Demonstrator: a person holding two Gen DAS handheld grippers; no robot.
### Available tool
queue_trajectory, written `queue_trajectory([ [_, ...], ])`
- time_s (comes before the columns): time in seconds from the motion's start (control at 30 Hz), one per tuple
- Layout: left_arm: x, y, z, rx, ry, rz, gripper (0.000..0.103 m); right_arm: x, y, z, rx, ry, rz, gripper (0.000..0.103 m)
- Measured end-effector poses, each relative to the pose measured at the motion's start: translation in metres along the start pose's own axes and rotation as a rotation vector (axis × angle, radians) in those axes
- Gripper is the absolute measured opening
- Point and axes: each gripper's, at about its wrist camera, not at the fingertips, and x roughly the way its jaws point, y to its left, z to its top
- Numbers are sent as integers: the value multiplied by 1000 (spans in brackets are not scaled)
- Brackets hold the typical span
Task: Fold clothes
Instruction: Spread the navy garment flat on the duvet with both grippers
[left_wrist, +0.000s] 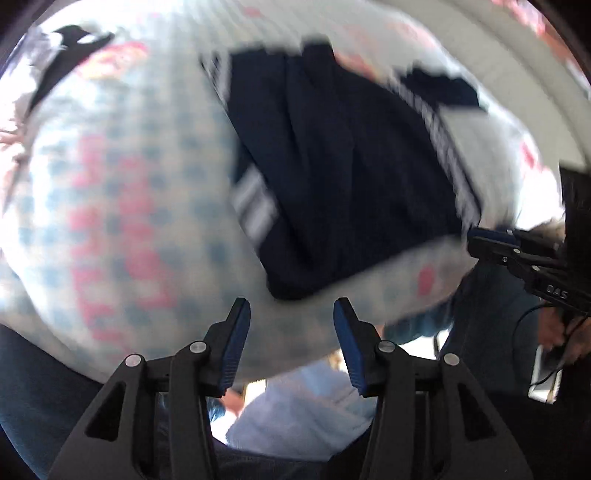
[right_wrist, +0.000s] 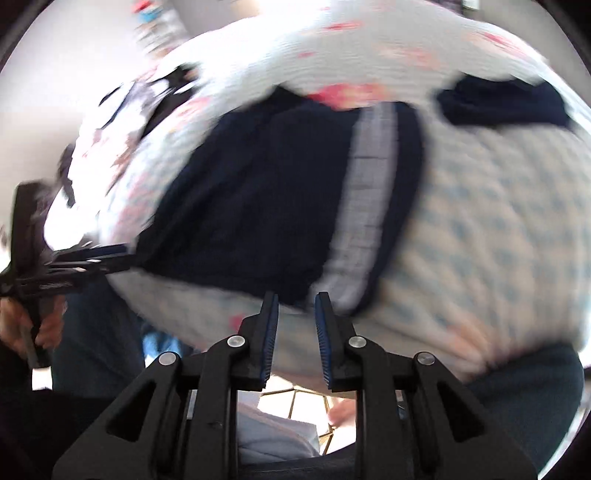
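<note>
A dark navy garment with grey-white stripes (left_wrist: 332, 162) lies on a checked blue-and-red bedspread (left_wrist: 122, 206); it also shows in the right wrist view (right_wrist: 251, 199). My left gripper (left_wrist: 291, 314) is open and empty, hovering just short of the garment's near edge. My right gripper (right_wrist: 296, 306) is open with a narrower gap, empty, right at the garment's near edge beside its striped band (right_wrist: 369, 192). The right gripper shows at the garment's right corner in the left wrist view (left_wrist: 491, 236); the left gripper shows at its left corner in the right wrist view (right_wrist: 107, 254). Both views are motion-blurred.
A second dark piece of clothing (right_wrist: 506, 99) lies farther back on the bedspread (right_wrist: 480, 229). More dark clothing (left_wrist: 70, 40) lies at the far left. Below the bed edge are light blue fabric (left_wrist: 306, 406) and tiled floor (right_wrist: 295, 402).
</note>
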Motion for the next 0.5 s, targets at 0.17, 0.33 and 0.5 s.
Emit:
queue_trajectory([
  [0.17,9,-10,15,22,-11,51,38,58,13,-2,-21,173,40,20],
  [0.33,-21,-8,45,3,-169,28,40,41,11,26,-13,16,10,20],
  [0.5,-27,-8,46,-4,-211,51,41,22,0,38,-23,-121,-100,20],
])
